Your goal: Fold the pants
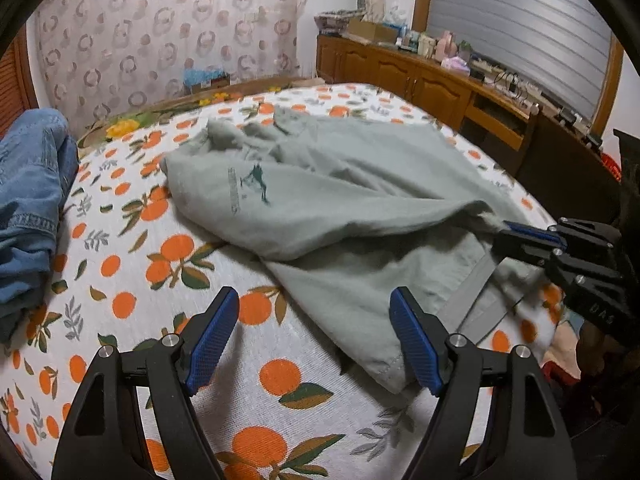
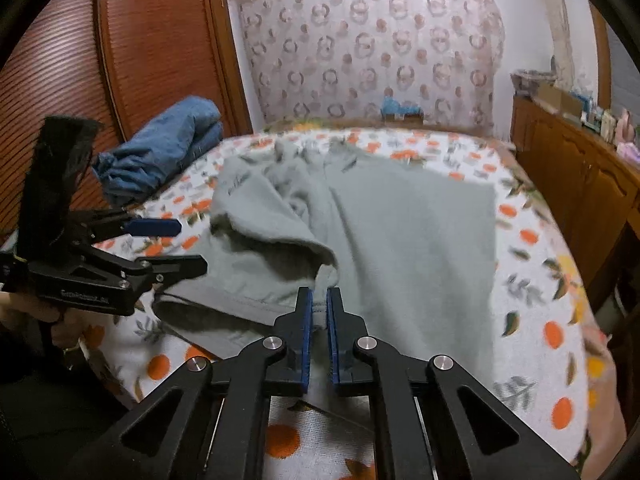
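Pale grey-green pants (image 1: 340, 184) (image 2: 400, 220) lie spread on the bed, waist towards the far end and legs running towards me. One leg is partly folded over the other. My right gripper (image 2: 320, 294) is shut on the hem of that upper leg, with cloth pinched between its blue pads; in the left wrist view it (image 1: 504, 229) holds the cloth slightly lifted. My left gripper (image 1: 315, 296) stands open just above the sheet. The lower leg's hem lies by its right finger (image 1: 416, 340), and nothing sits between the pads. In the right wrist view the left gripper (image 2: 190, 245) shows at the left.
The bed carries a white sheet with an orange-fruit print (image 1: 160, 280) (image 2: 532, 280). Folded blue jeans (image 1: 32, 200) (image 2: 168, 148) rest at its left side. A wooden sideboard (image 1: 420, 76) (image 2: 568, 160) crowded with small items runs along the right. A wooden wardrobe (image 2: 140, 40) stands behind the jeans.
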Demonstrator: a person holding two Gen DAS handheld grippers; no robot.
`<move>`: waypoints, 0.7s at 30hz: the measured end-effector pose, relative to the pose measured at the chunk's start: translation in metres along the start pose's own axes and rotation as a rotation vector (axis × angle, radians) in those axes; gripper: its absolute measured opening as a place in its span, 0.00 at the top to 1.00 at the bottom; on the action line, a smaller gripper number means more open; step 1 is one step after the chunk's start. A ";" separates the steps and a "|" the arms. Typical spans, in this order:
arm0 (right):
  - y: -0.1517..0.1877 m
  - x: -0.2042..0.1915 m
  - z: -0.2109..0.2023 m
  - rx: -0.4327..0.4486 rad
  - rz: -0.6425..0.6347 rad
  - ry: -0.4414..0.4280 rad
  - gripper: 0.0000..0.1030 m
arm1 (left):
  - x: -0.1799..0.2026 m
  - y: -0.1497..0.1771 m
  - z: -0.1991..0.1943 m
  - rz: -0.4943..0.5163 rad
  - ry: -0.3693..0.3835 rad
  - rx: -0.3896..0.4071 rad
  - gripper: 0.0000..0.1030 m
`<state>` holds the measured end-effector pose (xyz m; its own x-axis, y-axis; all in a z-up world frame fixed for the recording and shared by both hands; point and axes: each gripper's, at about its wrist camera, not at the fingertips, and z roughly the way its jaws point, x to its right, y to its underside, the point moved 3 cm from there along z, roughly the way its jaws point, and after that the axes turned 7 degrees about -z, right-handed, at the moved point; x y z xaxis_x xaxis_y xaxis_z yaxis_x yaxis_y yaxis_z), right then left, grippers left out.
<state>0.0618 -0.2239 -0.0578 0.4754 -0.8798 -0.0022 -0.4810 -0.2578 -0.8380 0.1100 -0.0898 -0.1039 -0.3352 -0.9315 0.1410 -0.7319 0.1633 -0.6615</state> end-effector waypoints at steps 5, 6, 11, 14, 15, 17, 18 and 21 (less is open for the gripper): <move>-0.006 0.004 -0.036 0.067 -0.010 0.012 0.94 | 0.009 -0.007 -0.010 0.014 0.024 0.028 0.24; -0.006 0.004 -0.043 0.075 -0.016 0.016 0.94 | 0.011 -0.008 -0.010 0.019 0.027 0.028 0.24; 0.003 0.005 -0.064 0.086 -0.013 0.033 0.94 | 0.020 -0.009 -0.006 0.034 0.048 0.015 0.24; 0.010 0.008 -0.073 0.082 -0.001 0.044 0.93 | 0.022 -0.008 -0.004 0.034 0.054 0.008 0.24; 0.012 0.008 -0.078 0.082 0.004 0.048 0.94 | 0.022 -0.008 -0.003 0.032 0.055 0.002 0.24; 0.017 0.008 -0.084 0.074 0.009 0.060 0.93 | 0.023 -0.008 0.000 0.030 0.059 -0.007 0.24; 0.018 0.008 -0.085 0.068 0.011 0.065 0.93 | 0.024 -0.007 0.001 0.031 0.058 -0.010 0.24; 0.024 0.009 -0.091 0.048 0.020 0.081 0.93 | 0.028 -0.005 0.005 0.037 0.058 -0.022 0.24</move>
<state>-0.0125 -0.2748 -0.0287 0.4042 -0.9143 0.0236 -0.4530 -0.2225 -0.8633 0.1075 -0.1180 -0.1003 -0.3956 -0.9044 0.1597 -0.7313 0.2050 -0.6505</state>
